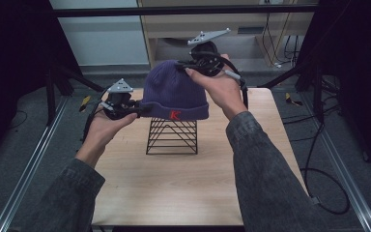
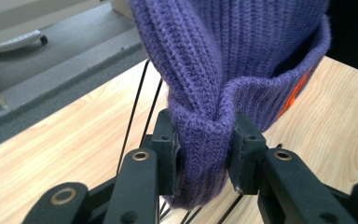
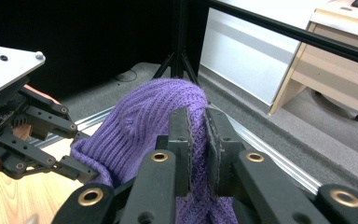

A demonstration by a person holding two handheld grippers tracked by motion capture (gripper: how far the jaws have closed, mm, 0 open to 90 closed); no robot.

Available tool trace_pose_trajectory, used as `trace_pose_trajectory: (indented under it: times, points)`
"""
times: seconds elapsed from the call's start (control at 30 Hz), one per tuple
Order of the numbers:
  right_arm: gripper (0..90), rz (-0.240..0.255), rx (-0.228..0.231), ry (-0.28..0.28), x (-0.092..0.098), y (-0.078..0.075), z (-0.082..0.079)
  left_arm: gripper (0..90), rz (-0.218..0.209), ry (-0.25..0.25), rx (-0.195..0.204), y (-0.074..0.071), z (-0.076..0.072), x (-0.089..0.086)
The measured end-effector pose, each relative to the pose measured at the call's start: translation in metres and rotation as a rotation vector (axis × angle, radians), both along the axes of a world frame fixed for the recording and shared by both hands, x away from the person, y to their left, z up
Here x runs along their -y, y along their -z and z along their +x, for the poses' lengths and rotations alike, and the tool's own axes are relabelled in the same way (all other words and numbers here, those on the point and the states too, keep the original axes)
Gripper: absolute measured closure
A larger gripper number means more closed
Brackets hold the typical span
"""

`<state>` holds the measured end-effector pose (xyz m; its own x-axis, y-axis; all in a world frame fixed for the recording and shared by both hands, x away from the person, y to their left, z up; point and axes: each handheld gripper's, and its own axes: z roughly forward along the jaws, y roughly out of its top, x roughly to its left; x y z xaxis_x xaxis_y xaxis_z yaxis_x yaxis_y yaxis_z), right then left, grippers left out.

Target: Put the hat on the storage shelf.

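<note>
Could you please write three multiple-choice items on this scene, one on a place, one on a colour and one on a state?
1. Where does the purple beanie sit?
A. flat on the table
B. over the black wire stand
C. on the floor

2. What colour is the letter on the beanie's cuff?
A. white
B. green
C. red-orange

3. What is the left gripper doing?
A. pinching the folded cuff
B. hanging open above the table
C. gripping the wire stand

Answers:
1. B, since the high view shows the beanie on top of the stand, which rests on the wooden table.
2. C, since the high view shows a red-orange K on the cuff.
3. A, since the left gripper view shows its jaws pressed on bunched knit of the cuff; the right gripper likewise clamps the beanie's crown.
</note>
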<state>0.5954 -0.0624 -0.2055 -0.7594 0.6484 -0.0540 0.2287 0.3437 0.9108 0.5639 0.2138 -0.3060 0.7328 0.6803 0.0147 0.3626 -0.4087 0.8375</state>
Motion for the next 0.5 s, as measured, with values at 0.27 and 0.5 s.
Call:
trace_pose_trajectory:
  times: [0.27,0.5]
  points:
    - [81.4,-0.053,-0.035,-0.012,-0.006,0.02,0.001,68.0,0.015,-0.014,-0.033,0.019,0.0,-0.009]
    - [81.4,-0.061,-0.055,-0.019,-0.006,0.03,0.002,68.5,0.011,-0.014,-0.047,0.029,-0.005,-0.011]
